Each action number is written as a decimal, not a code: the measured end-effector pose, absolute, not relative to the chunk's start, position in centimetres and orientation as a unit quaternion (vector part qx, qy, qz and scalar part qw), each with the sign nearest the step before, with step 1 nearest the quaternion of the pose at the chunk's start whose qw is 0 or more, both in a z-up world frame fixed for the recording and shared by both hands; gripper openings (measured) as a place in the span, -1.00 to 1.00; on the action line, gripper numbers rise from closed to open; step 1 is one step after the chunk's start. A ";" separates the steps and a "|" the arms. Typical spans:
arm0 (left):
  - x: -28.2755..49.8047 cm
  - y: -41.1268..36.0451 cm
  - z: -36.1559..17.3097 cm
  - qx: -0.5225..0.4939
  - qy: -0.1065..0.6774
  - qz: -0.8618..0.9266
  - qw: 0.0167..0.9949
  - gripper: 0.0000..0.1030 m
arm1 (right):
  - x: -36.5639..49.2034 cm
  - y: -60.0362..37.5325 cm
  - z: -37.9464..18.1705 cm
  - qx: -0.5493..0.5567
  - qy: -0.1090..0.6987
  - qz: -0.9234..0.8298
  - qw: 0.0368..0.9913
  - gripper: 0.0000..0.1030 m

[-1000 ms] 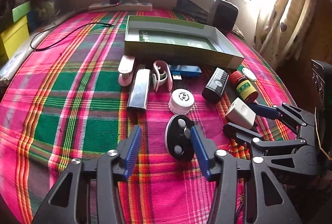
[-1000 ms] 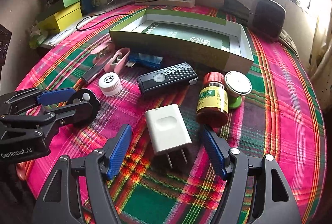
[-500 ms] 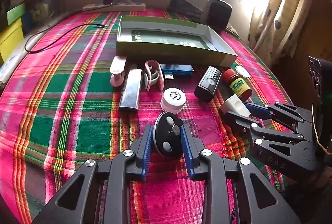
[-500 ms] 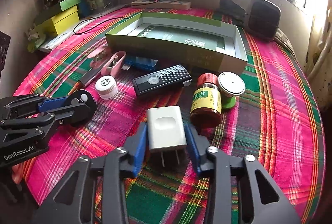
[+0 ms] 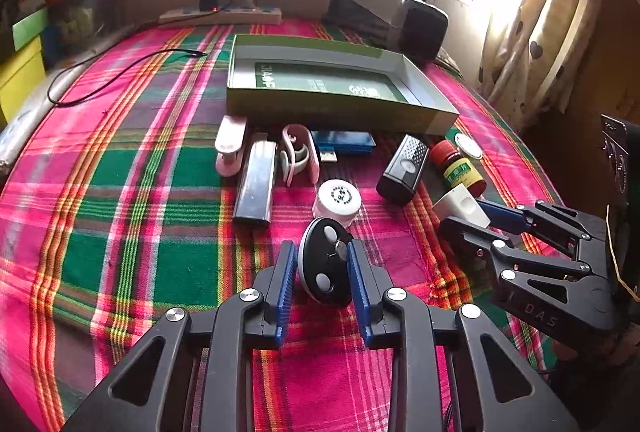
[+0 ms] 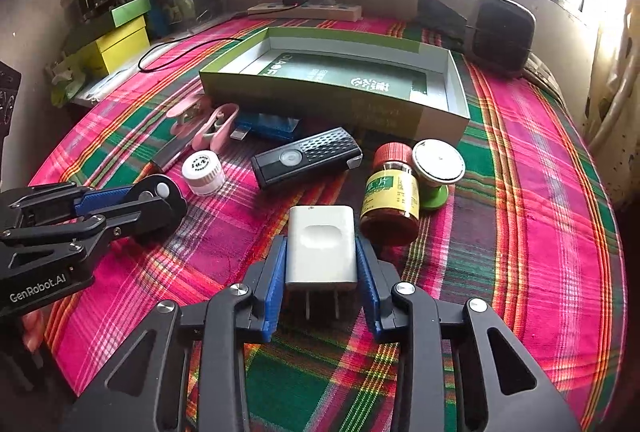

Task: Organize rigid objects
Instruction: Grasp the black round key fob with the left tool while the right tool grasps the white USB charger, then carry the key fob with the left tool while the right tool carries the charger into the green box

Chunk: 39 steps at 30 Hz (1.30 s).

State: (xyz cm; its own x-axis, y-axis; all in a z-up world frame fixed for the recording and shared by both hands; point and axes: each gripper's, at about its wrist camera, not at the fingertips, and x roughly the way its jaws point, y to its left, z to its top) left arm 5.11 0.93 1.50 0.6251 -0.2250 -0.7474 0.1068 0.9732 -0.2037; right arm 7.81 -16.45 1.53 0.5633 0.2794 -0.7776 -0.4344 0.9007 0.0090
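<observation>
A black oval key fob [image 5: 326,272] with white buttons lies on the plaid cloth. My left gripper [image 5: 320,246] holds it: the blue pads press its two sides and the jaws are still closing. In the right wrist view that gripper [image 6: 160,200] sits at the left with the fob [image 6: 158,188] in its tips. A white wall charger [image 6: 322,236] lies prongs toward me, and my right gripper [image 6: 320,244] is shut on its sides. The open green box [image 6: 320,92] stands behind the row of objects, with only a printed card inside.
Between the grippers and the box lie a white jar [image 5: 338,198], a black remote [image 6: 308,156], a red-capped bottle [image 6: 390,196], a green-based round lid [image 6: 438,162], pink clips [image 5: 228,146], a dark bar [image 5: 256,180] and a blue stick [image 5: 344,142]. A power strip [image 5: 220,16] and black speaker [image 5: 424,28] line the back.
Both grippers went from wide open to closed, the left on the black fob and the right on the white charger. Neither hand shifted.
</observation>
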 end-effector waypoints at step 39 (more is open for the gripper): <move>19.8 2.6 5.7 -0.046 0.412 -0.102 0.904 -0.51 | 20.1 -17.9 7.0 -0.067 0.413 0.178 0.891 -0.33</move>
